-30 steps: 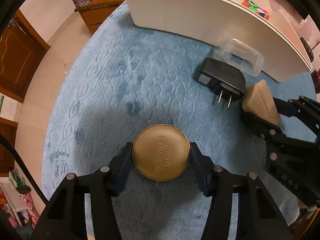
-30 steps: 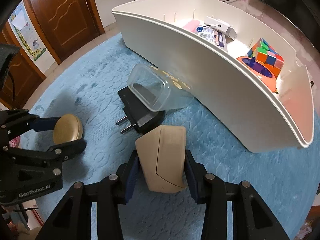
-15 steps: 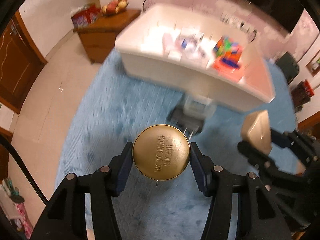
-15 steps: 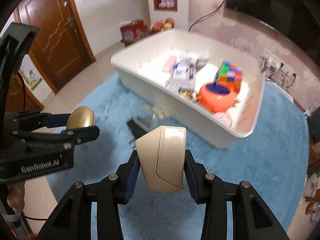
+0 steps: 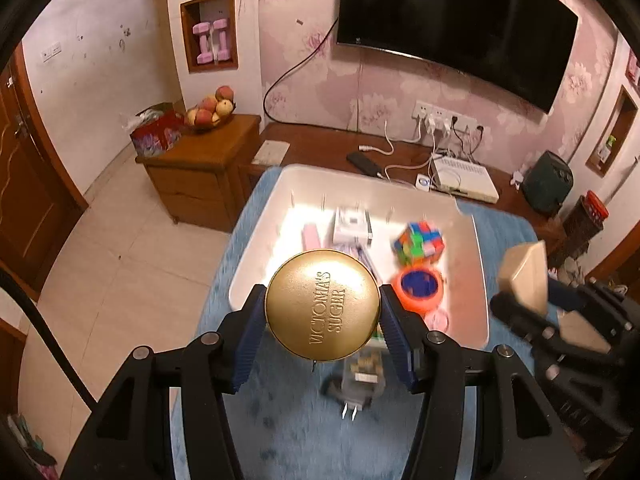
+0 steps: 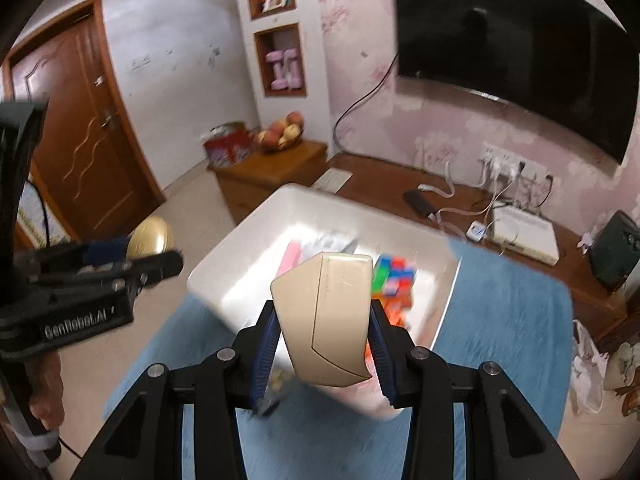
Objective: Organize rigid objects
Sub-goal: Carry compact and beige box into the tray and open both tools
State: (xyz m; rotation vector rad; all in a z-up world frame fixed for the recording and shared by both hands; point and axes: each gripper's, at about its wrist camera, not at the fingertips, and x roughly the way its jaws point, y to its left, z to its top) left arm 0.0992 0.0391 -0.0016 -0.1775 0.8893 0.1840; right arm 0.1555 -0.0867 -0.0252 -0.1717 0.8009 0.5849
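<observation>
My left gripper (image 5: 322, 322) is shut on a round gold tin (image 5: 322, 305) lettered on its lid and holds it high above the blue rug. My right gripper (image 6: 322, 334) is shut on a beige angular case (image 6: 325, 316), also raised. Each gripper shows in the other's view: the tin (image 6: 151, 236) at left, the case (image 5: 525, 276) at right. Below lies the white storage bin (image 5: 256, 264), also seen in the right wrist view (image 6: 224, 264), holding a colour cube (image 5: 419, 242), an orange ring-shaped item (image 5: 418, 285), a pink bar and a white box.
A black plug adapter with a clear plastic box (image 5: 360, 380) lies on the blue rug (image 5: 288, 432) in front of the bin. A wooden cabinet (image 5: 204, 168) with a fruit bowl stands at left, a low TV bench with cables behind, a door far left.
Both grippers have risen steeply from the rug with their objects still held. The views now look down on the bin from above and take in the room's walls and TV.
</observation>
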